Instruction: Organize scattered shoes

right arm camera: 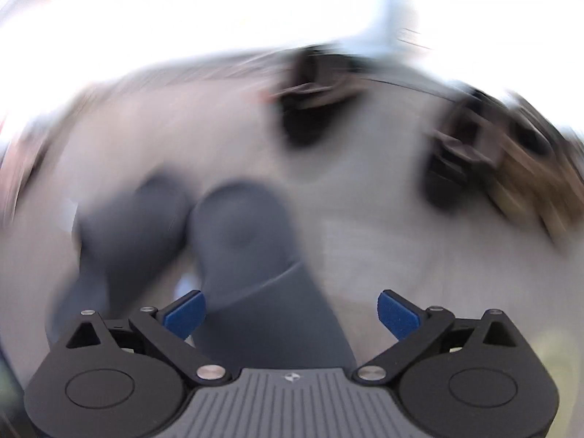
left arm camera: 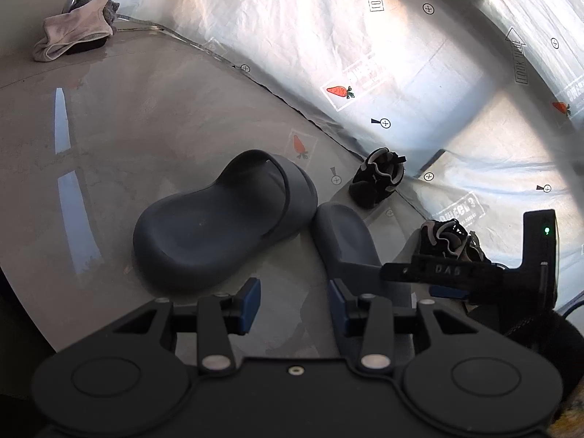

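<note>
Two dark grey slides lie side by side on the floor: the left slide (left arm camera: 222,215) just beyond the left gripper (left arm camera: 294,304), whose jaws stand partly apart and empty, and the right slide (right arm camera: 255,255) running beneath the right gripper (right arm camera: 290,314), whose jaws are spread wide, touching nothing. Two small black sneakers rest farther right near the foil wall (left arm camera: 328,36), one far (left arm camera: 377,177), one nearer (left arm camera: 447,239). One crumpled towel (left arm camera: 75,31) lies far left.

Two dark grey slides (left arm camera: 219,219) side by side, two black sneakers (left arm camera: 377,177) beyond.
</note>
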`<state>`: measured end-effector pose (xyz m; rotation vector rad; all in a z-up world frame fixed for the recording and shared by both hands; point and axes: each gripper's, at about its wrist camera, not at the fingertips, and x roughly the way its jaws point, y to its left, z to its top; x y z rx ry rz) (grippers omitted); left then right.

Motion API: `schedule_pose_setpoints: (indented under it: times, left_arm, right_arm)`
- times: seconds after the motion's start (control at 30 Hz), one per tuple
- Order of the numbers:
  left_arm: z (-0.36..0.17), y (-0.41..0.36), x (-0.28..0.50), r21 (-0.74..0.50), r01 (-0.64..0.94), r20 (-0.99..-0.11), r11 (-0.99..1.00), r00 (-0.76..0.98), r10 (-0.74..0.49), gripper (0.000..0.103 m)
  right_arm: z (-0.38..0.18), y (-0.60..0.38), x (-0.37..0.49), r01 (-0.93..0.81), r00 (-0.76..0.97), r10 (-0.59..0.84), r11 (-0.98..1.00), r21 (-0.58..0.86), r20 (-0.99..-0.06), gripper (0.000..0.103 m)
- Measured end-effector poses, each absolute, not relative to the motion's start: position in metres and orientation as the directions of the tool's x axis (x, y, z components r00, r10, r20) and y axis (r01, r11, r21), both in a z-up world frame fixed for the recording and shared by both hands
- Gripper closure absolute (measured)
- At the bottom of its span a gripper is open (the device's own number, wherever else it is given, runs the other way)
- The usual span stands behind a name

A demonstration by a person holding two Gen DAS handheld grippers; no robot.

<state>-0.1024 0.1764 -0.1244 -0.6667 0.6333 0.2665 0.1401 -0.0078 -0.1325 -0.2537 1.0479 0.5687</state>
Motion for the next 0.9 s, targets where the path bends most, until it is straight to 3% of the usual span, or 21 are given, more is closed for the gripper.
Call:
schedule_pose_setpoints:
  times: [0.13, 0.27, 0.53, 0.9]
  left_arm:
    - [-0.125, 0.179, -0.103, -0.489, -0.425, -0.628, 0.761, 0.778, 0.031, 0.061]
    - [-0.127, 0.178, -0.103, -0.494, -0.427, -0.628, 0.757, 0.778, 0.028, 0.061]
    - [-0.133, 0.176, -0.092, -0.502, -0.407, -0.633, 0.763, 0.774, -0.003, 0.061]
    - [-0.138, 0.181, -0.081, -0.503, -0.397, -0.637, 0.768, 0.771, -0.019, 0.061]
  right_arm:
    - [-0.152, 0.005, 0.142, -0.588, 0.295, 0.335, 0.802, 0.106, -0.895, 0.000]
    - [-0.158, 0.014, 0.140, -0.582, 0.333, 0.288, 0.812, 0.045, -0.898, 0.006]
    - [-0.155, 0.001, 0.102, -0.120, 0.394, 0.059, 0.993, 0.012, -0.917, 0.007]
    - [-0.154, -0.020, 0.063, -0.044, 0.394, 0.022, 0.999, 0.005, -0.919, 0.006]
